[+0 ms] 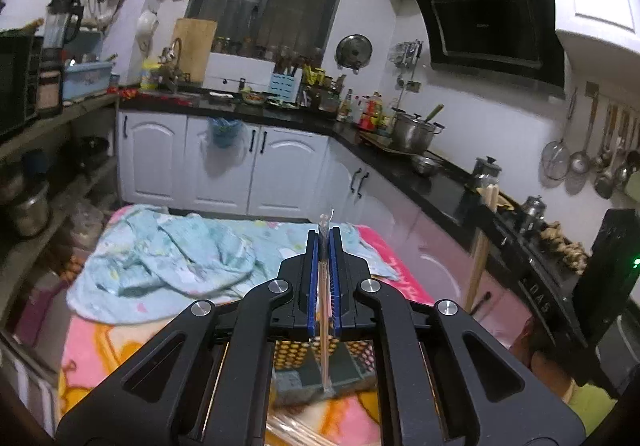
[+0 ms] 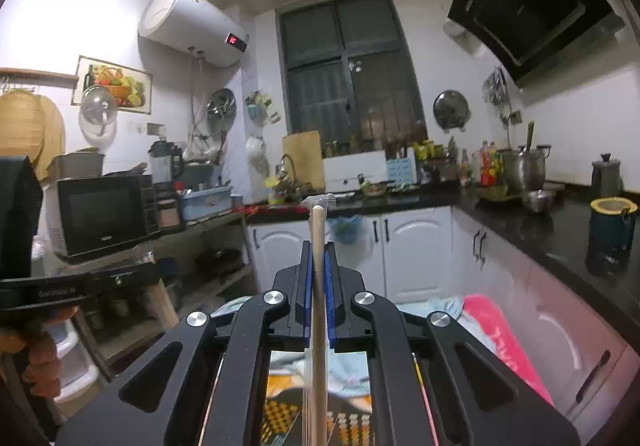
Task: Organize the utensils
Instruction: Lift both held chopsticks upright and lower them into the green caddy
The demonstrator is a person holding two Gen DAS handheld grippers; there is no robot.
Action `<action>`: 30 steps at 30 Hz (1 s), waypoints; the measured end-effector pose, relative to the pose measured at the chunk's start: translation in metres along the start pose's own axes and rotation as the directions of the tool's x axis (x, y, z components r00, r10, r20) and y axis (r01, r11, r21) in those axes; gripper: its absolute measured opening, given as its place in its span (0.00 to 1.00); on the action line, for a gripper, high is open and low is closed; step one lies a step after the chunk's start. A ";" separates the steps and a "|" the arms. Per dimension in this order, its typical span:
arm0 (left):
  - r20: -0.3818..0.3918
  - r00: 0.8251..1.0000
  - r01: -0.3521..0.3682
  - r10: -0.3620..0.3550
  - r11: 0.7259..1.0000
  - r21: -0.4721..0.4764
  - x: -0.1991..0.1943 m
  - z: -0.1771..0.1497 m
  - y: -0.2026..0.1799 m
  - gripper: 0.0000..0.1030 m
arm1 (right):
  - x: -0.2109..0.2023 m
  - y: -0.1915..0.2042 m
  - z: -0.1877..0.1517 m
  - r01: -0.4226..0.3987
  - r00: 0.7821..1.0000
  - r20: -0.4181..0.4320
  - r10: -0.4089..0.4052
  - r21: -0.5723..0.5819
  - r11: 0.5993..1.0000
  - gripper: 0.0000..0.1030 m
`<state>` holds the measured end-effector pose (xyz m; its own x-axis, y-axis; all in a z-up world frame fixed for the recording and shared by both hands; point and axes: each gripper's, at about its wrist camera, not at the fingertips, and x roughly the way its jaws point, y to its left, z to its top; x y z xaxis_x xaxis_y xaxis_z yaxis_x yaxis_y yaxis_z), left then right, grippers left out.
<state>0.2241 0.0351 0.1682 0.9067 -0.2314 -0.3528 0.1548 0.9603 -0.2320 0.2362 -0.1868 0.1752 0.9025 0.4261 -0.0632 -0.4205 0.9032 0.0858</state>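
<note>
The left gripper point(image 1: 324, 242) is closed tight on a thin clear plastic sleeve point(image 1: 325, 326) with a slim stick inside; its crimped top sticks out past the fingertips, and its lower end hangs behind the blue pads point(image 1: 313, 286). Below the left gripper lies a pink and orange blanket point(image 1: 96, 350), with a rumpled pale blue cloth point(image 1: 168, 258) on it, on the far side of the gripper. Only the left wrist view shows this cloth whole, along with ladles point(image 1: 588, 150) hanging on the wall to its right.

The right gripper point(image 2: 319, 258) is likewise clamped on wrapped wooden chopsticks point(image 2: 318, 286), whose rounded end and torn wrapper tip rise above the fingertips. Only the right wrist view shows the white water heater point(image 2: 192, 24) up left of that gripper, and the microwave point(image 2: 106, 212) to its left. A black device point(image 2: 80, 284) crosses that view's left edge.
</note>
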 end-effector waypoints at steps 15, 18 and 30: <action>0.010 0.998 -0.059 0.058 0.997 0.058 0.033 -0.026 0.017 0.03 | 0.043 -0.001 -0.033 0.055 0.996 0.069 -0.050 -0.067 0.996 0.06; 0.003 0.999 -0.053 0.053 0.997 0.057 0.041 -0.034 0.019 0.03 | 0.050 -0.003 -0.038 0.069 0.996 0.067 -0.064 -0.075 0.995 0.06; -0.031 0.999 -0.029 0.031 0.998 0.060 0.057 -0.065 0.022 0.35 | 0.058 -0.023 -0.079 0.086 0.996 -0.021 -0.086 -0.008 0.996 0.42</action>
<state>0.2537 0.0334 0.0843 0.8985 -0.2060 -0.3876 0.1515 0.9743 -0.1666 0.2906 -0.1783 0.0908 0.9332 0.3476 -0.0912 -0.3420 0.9369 0.0722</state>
